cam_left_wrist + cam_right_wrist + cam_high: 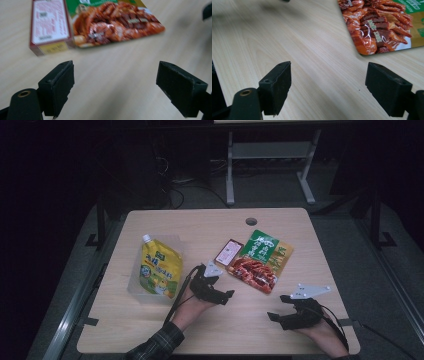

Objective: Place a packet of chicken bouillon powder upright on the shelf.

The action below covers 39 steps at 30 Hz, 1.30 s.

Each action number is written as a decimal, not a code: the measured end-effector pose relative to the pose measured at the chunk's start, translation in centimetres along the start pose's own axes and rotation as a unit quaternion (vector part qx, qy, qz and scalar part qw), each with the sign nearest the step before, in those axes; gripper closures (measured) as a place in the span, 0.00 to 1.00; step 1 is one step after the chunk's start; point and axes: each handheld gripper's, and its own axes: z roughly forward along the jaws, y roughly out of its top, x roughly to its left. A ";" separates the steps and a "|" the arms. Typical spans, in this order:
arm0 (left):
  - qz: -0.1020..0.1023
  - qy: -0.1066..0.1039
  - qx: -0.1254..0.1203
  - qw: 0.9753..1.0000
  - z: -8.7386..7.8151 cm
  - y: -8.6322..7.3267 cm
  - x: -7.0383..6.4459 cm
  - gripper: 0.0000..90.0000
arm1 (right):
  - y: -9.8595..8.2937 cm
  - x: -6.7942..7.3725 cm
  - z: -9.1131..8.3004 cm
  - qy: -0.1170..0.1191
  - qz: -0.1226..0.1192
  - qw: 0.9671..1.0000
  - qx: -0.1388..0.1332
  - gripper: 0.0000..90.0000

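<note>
High view is showing both of my grippers hovering low over the wooden table (pixel 150 330). I am holding my left gripper (pixel 223 296) just beside the near edge of the green-and-red food packet (pixel 260 261), its jaws pointing to the right. My right gripper (pixel 277 310) is sitting near the table's front right corner, its jaws pointing left toward the other one, well short of the packet.

Left gripper view is looking along my left jaws, which are standing wide apart and gripping nothing, with bare wood between them. Ahead of them the small red box (pixel 49 26) is lying flat, touching the side of the food packet (pixel 117 21), whose picture of glazed meat is facing up.

Right gripper view is giving the same report: my right jaws are spread wide with nothing in them, and the packet's lower corner (pixel 382 25) is lying ahead and to the right.

A yellow spouted pouch (pixel 159 268) is lying flat on the table's left part, apart from the rest.
</note>
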 end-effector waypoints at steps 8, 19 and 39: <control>-0.009 0.030 -0.009 0.999 1.6 2.2 2.1 0.16 | -0.1 0.1 0.0 0.003 -0.007 1.000 0.003 0.23; -0.024 0.075 0.001 0.997 5.8 4.4 4.5 0.17 | 0.0 0.0 0.1 0.007 -0.014 1.000 0.004 0.23; -0.071 0.060 0.028 0.995 8.4 3.2 7.5 0.29 | 0.3 0.0 0.5 0.009 -0.016 1.000 0.006 0.23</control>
